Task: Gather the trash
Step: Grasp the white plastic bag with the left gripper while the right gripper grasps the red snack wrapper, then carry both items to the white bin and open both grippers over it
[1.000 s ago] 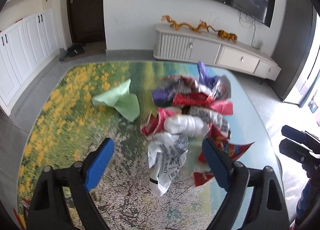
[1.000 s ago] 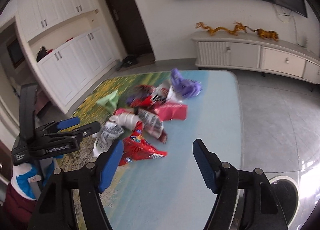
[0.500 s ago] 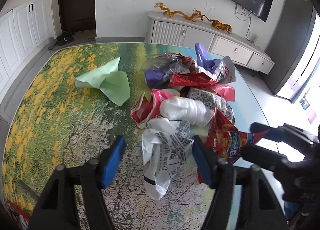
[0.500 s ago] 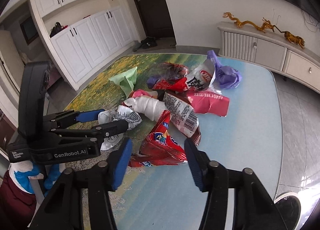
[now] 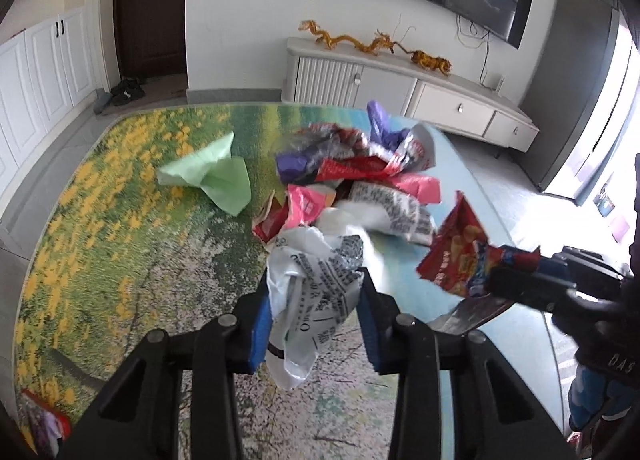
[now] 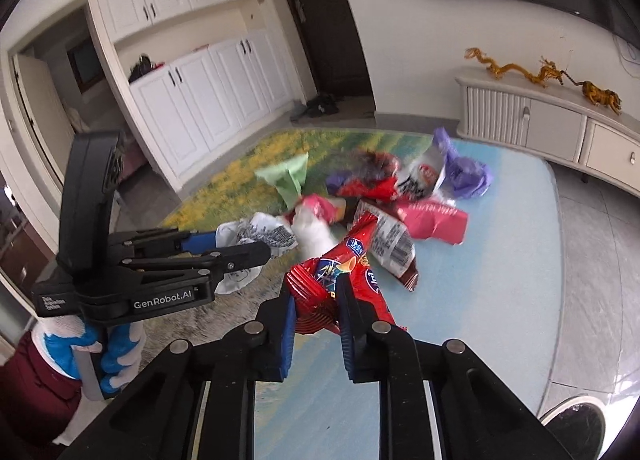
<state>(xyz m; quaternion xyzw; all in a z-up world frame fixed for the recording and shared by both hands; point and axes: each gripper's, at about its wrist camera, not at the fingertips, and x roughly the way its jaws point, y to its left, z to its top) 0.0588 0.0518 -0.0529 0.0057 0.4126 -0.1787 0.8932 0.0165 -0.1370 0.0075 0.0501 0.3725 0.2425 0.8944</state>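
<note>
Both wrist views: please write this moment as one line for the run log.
left gripper: just closed on white printed bag | right gripper: just closed on red snack bag | remaining wrappers: piled on table

A red snack bag (image 6: 352, 284), a white bag printed with black text (image 5: 320, 280) and a pale green paper (image 5: 216, 175) lie on the worktop (image 5: 100, 219) patterned with yellow flowers.

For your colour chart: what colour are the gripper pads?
Blue pads, clearest in the right wrist view.
</note>
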